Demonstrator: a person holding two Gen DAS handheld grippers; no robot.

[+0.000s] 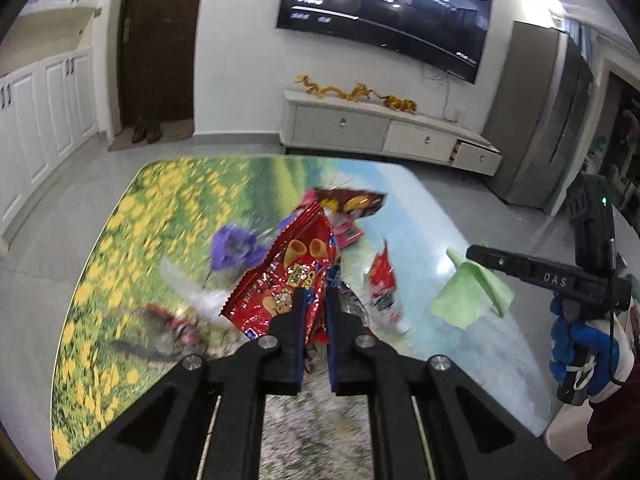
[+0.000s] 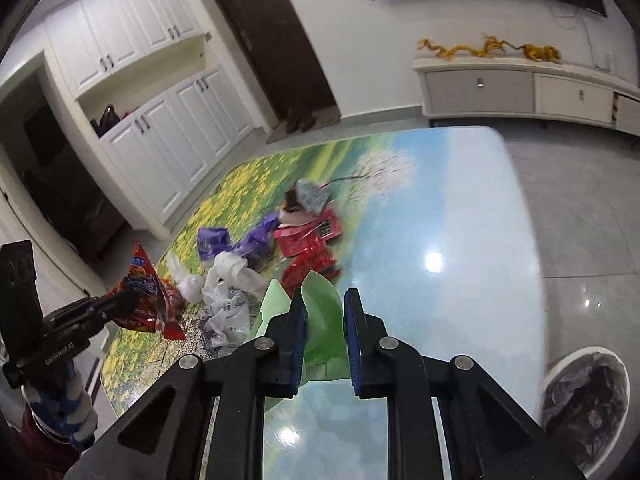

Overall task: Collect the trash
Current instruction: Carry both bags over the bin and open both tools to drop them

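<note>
My left gripper [image 1: 316, 296] is shut on a red snack bag [image 1: 288, 272], held up over the flower-printed table [image 1: 132, 240]. The right wrist view shows the same bag [image 2: 144, 300] hanging from the left gripper [image 2: 120, 300] at the left. My right gripper [image 2: 326, 300] is shut on a crumpled sheet of light green paper [image 2: 320, 320]. The left wrist view shows that green paper [image 1: 464, 300] off the table, hanging from the right gripper [image 1: 474, 252]. Loose trash lies mid-table: a purple wrapper [image 1: 236, 248], a white plastic bag [image 2: 228, 272], red wrappers [image 2: 308, 268] and a small red packet [image 1: 382, 276].
A round bin [image 2: 580, 351] lined with a dark bag stands on the floor beside the table's right near corner. A low TV cabinet [image 1: 380, 128] and a dark door [image 1: 160, 40] are against the far wall. White cupboards [image 2: 160, 132] line the left side.
</note>
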